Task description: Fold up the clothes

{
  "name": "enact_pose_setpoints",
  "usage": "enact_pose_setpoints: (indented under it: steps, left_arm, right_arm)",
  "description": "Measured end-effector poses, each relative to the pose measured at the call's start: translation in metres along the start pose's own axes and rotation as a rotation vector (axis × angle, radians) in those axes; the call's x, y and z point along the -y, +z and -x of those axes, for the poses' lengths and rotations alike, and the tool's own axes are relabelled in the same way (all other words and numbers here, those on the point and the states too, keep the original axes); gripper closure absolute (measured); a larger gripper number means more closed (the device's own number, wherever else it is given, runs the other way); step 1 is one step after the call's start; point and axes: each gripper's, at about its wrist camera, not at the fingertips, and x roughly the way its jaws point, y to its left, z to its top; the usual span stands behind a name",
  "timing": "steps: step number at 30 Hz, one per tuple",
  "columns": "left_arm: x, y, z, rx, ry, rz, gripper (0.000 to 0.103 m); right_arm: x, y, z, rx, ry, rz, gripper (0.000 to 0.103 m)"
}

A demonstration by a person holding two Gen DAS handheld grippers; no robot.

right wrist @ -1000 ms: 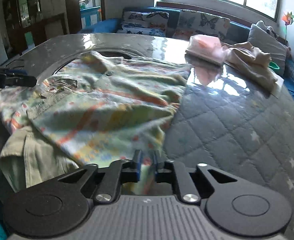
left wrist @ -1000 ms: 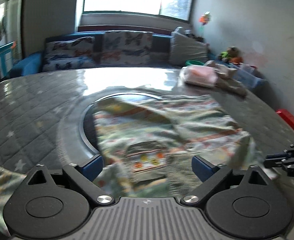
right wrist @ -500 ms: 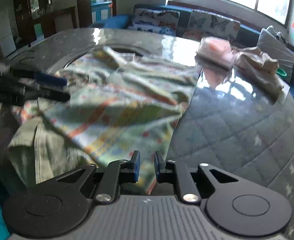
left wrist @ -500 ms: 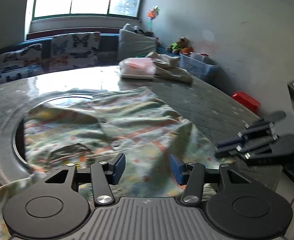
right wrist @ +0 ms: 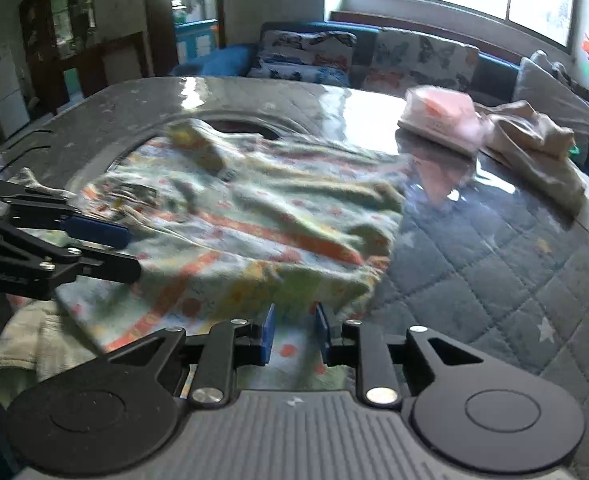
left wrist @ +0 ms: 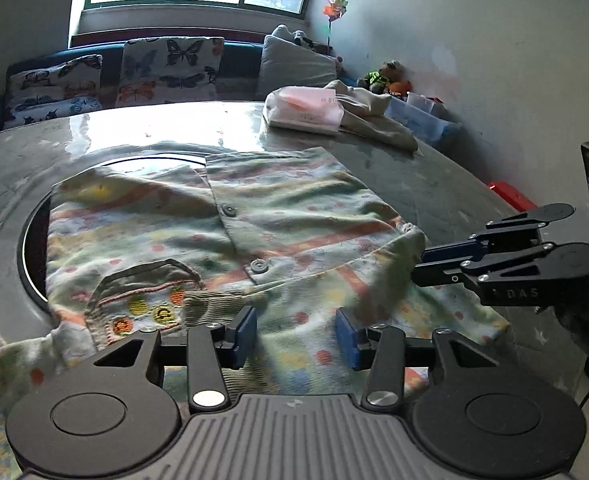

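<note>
The left tongs (left wrist: 294,332) stand open, blue pads well apart, over the near hem of the patterned shirt (left wrist: 230,240). The right tongs (right wrist: 293,334) are parted too, a narrower gap, with shirt cloth lying between the pads; whether the pads touch it I cannot tell. The shirt lies spread on the quilted surface (right wrist: 494,264), partly over a round inset.

In the left view the right tongs (left wrist: 422,266) come in from 3 o'clock, tips at the shirt's raised edge. At 1 o'clock lie a clear packet (left wrist: 304,110) with something pink inside and a beige garment (left wrist: 374,118) against it.

Only the left view shows the shirt's buttons and its pocket (left wrist: 142,300). Only the right view shows the left tongs (right wrist: 110,252) from the side at 9 o'clock and the dark cabinet (right wrist: 82,48) at 11 o'clock
</note>
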Motion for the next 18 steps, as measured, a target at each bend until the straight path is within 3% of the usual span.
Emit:
enact_pose_setpoints:
  steps: [3,9,18]
  left_arm:
    - [-0.003,-0.001,0.002,0.002,0.014,0.005,0.056]
    - [-0.006,-0.005,0.009,0.002,0.053,-0.002,0.055]
    - [-0.031,-0.016,0.056,0.060,0.137,0.083,0.047]
  right_arm:
    - [-0.012,0.005,-0.002,0.017,0.032,0.019,0.073]
    - [-0.031,0.010,-0.022,0.001,0.040,0.041,0.072]
    - [-0.056,0.015,-0.030,0.008,0.069,0.073,0.066]
